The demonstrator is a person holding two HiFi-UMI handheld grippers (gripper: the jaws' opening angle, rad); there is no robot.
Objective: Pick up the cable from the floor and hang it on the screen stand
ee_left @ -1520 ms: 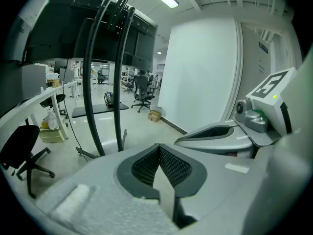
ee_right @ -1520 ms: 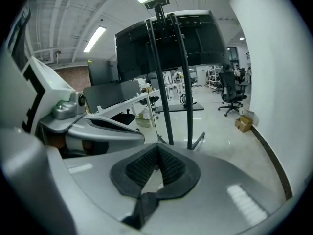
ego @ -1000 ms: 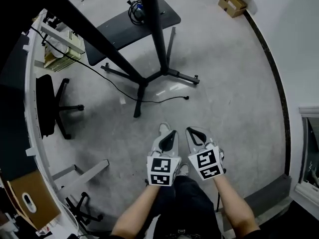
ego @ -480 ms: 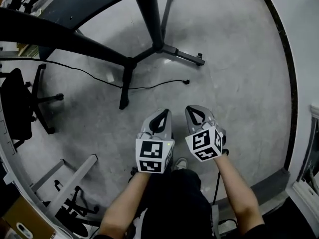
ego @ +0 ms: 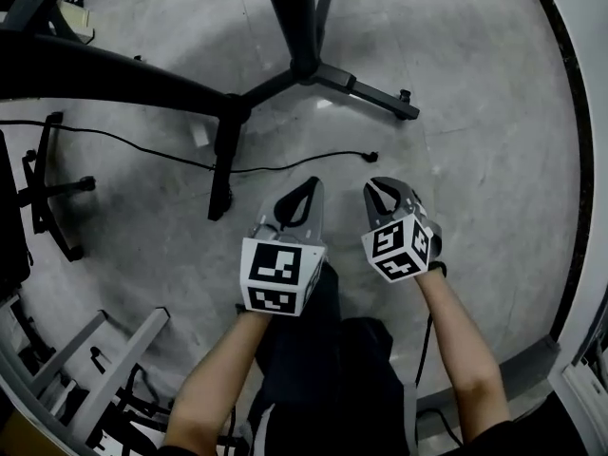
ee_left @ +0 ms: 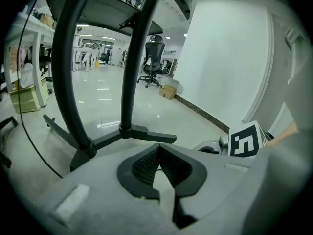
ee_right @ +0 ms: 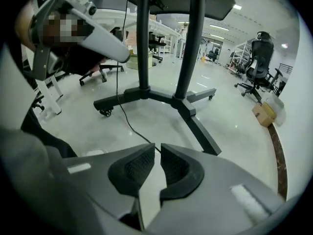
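1. The person is holding both grippers low over the grey floor (ego: 475,141), side by side, pointing away toward the screen stand (ego: 302,60).
2. The left gripper (ego: 309,193) is keeping its jaws pressed together, and nothing is sitting between them in the left gripper view (ee_left: 157,153).
3. The right gripper (ego: 382,190) is opening its jaws. A narrow gap is showing between the pads in the right gripper view (ee_right: 157,153), and nothing is sitting in it.
4. The cable (ego: 285,166) is lying on the floor as a thin black line, running from the far left, past the stand's near leg, to the right.
5. Its plug end is resting just beyond the right gripper's tips, near them but not touching.
6. In the right gripper view the cable (ee_right: 122,112) is trailing across the floor from the stand's base (ee_right: 183,102) toward the jaws.
7. The stand's black legs are spreading out across the floor on the far side of the cable, with its two columns rising up (ee_left: 124,129).
8. An office chair's base (ego: 47,188) is standing well off to the left.
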